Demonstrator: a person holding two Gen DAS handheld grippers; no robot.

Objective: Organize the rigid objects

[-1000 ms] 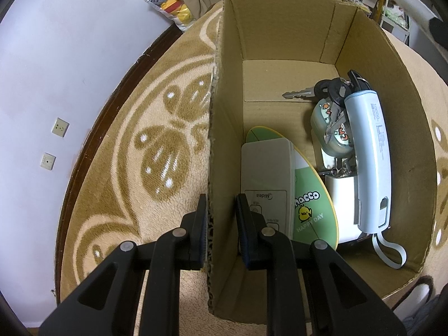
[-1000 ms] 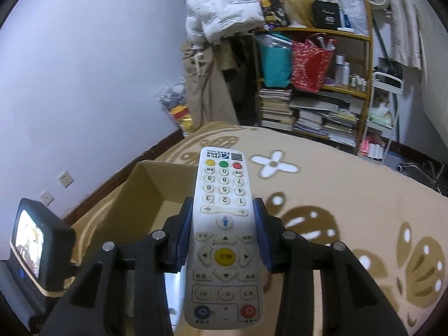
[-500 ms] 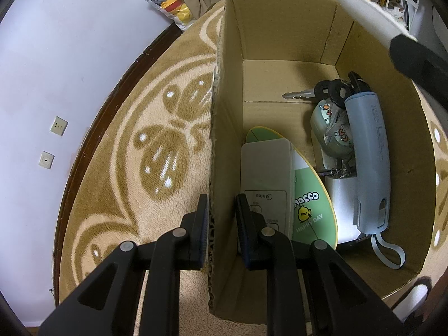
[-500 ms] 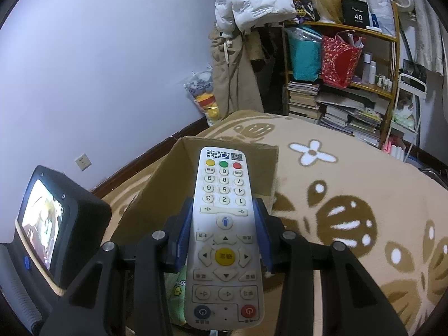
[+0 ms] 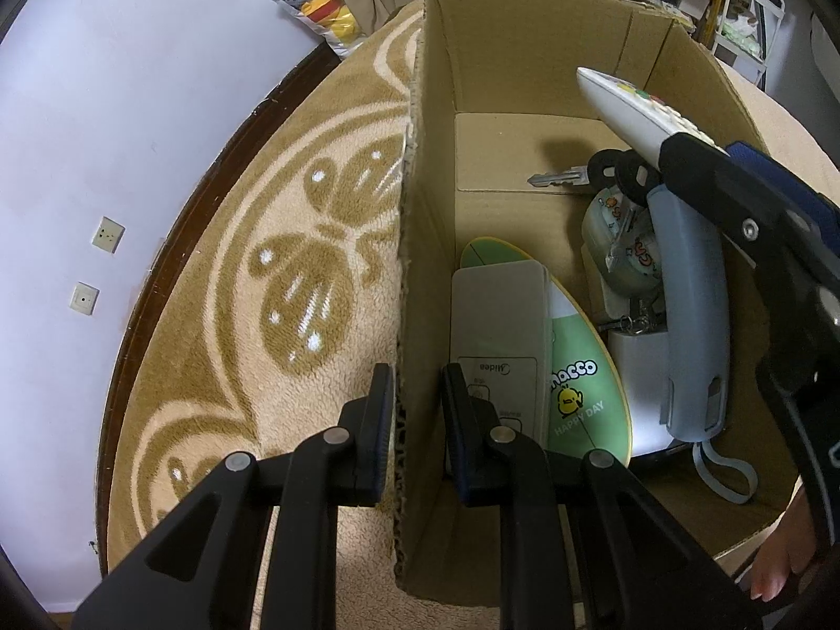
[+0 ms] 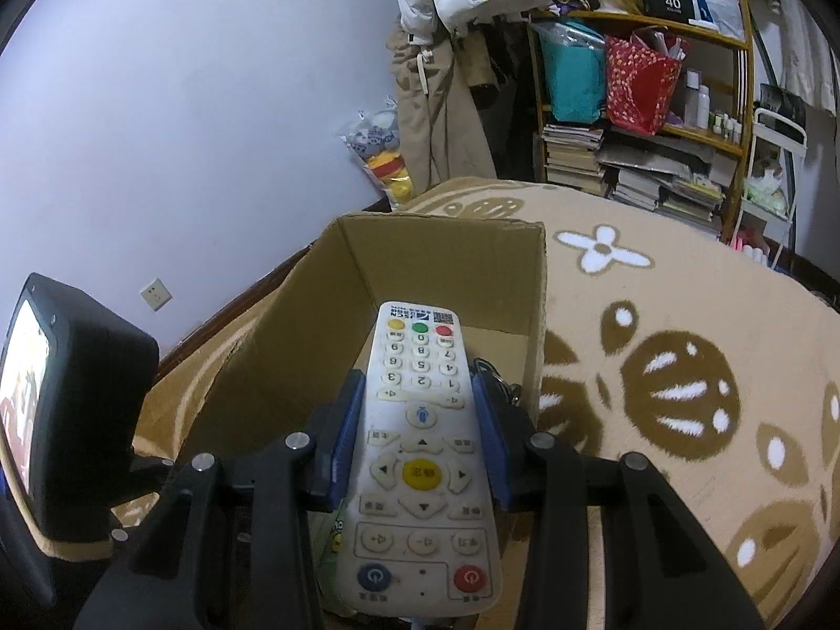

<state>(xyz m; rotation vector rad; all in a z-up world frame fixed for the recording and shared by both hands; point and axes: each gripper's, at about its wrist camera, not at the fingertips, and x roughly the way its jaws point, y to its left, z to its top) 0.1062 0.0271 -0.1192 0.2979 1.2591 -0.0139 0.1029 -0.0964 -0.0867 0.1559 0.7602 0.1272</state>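
We were in the placing step: the white remote (image 6: 422, 451) was pinched across its middle by our right hand-held gripper (image 6: 420, 436), both blue pads (image 6: 344, 433) pressed against its long edges, its button face up and its top end tilted over the open cardboard box (image 5: 420, 241). From the left wrist view that remote (image 5: 625, 105) hung above the far right part of the box, over the keys (image 5: 588, 176), not touching anything below it.

Our left hand-held gripper (image 5: 415, 428) straddled the box's left wall near its near corner, one finger outside over the patterned rug (image 5: 294, 283) and one inside; the jaws stood narrow about the cardboard, the outer pad against it, though whether the inner pad pressed the wall we could not tell. We judged it was there to steady the box.

The box floor already held a grey Midea remote (image 5: 499, 331) along the left wall, a green oval card (image 5: 577, 378) under it, and a pale blue handset (image 5: 693, 315) along the right side over a white block (image 5: 640, 367) and a small printed pouch (image 5: 619, 247). Bare cardboard showed only at the far end.

The next move, in our judgement, called for lowering the remote toward that far end, levelling it, and opening only once it rested, while the left side kept the wall from shifting.
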